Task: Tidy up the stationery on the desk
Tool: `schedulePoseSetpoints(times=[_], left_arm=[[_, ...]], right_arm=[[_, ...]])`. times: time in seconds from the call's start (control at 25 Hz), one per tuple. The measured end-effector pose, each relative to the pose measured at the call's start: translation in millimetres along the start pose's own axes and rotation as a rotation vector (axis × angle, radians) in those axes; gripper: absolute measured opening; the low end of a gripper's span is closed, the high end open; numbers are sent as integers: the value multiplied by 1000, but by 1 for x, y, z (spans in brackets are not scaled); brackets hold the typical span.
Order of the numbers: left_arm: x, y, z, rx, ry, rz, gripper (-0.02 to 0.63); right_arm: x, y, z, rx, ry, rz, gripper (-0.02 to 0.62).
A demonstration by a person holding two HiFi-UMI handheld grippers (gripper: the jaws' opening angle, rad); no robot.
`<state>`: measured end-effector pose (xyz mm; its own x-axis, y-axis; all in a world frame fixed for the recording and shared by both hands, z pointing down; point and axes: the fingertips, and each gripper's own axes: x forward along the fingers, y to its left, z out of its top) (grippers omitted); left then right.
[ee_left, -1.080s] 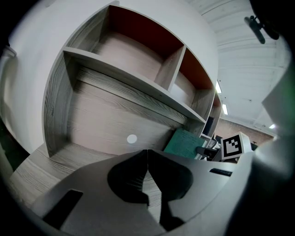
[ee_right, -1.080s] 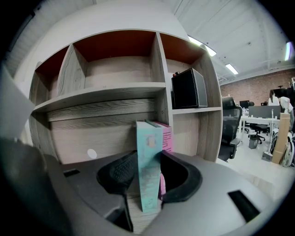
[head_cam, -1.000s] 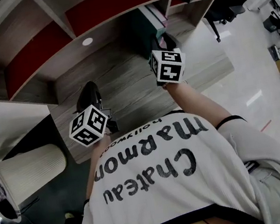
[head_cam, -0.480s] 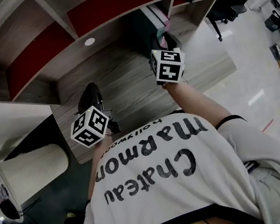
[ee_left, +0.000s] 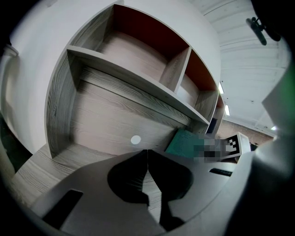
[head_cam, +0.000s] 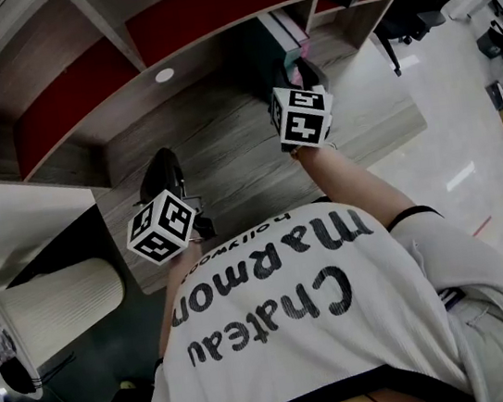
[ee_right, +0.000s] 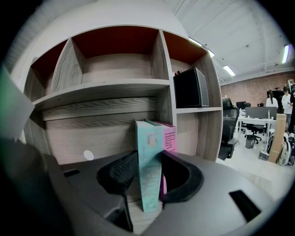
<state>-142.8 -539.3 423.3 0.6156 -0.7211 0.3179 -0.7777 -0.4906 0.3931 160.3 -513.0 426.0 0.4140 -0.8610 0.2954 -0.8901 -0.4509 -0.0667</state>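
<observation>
Left arm: forearm reaches a short way out past the shirt; the left gripper (head_cam: 164,161) is over the desk (head_cam: 228,166), tilted slightly down toward the shelf (ee_left: 124,79).
Left jaws: closed tip to tip, with nothing between them.
Right arm: stretched further forward than the left; the right gripper (head_cam: 301,71) is at the books under the shelf.
Right jaws: fairly wide apart, with the pads against both faces of the teal book (ee_right: 148,133).
Teal book: upright on the desk, between the right jaws.
Pink book (ee_right: 169,136): upright, touching the teal book, just behind the right-hand jaw.
Right gripper view only: the grip itself; a black box (ee_right: 191,87) in the compartment above and right of the jaws; an office with a chair (ee_right: 227,129) far right.
Left gripper view only: a white disc (ee_left: 135,139) on the back panel just above the jaw tips; the teal book ahead and right of those jaws.
Head view only: both arms together and the lettered shirt (head_cam: 325,315); the right jaws are mostly hidden behind that gripper's cube (head_cam: 301,115).
</observation>
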Motion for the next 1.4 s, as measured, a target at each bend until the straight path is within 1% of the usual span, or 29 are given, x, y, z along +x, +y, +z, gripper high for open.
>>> schedulePoseSetpoints(times=[0.12, 0.56, 0.72, 1.4], left_arm=[[1, 1, 1, -3, 0, 3, 17], [5, 2, 1, -10, 1, 7, 17], [5, 5, 3, -11, 1, 12, 17], [8, 6, 4, -15, 3, 14, 17]], right_arm=[[2, 1, -3, 13, 19, 4, 167], [8, 3, -5, 1, 32, 19, 167], [10, 7, -4, 13, 42, 28, 167], [14, 8, -3, 12, 46, 38, 169]])
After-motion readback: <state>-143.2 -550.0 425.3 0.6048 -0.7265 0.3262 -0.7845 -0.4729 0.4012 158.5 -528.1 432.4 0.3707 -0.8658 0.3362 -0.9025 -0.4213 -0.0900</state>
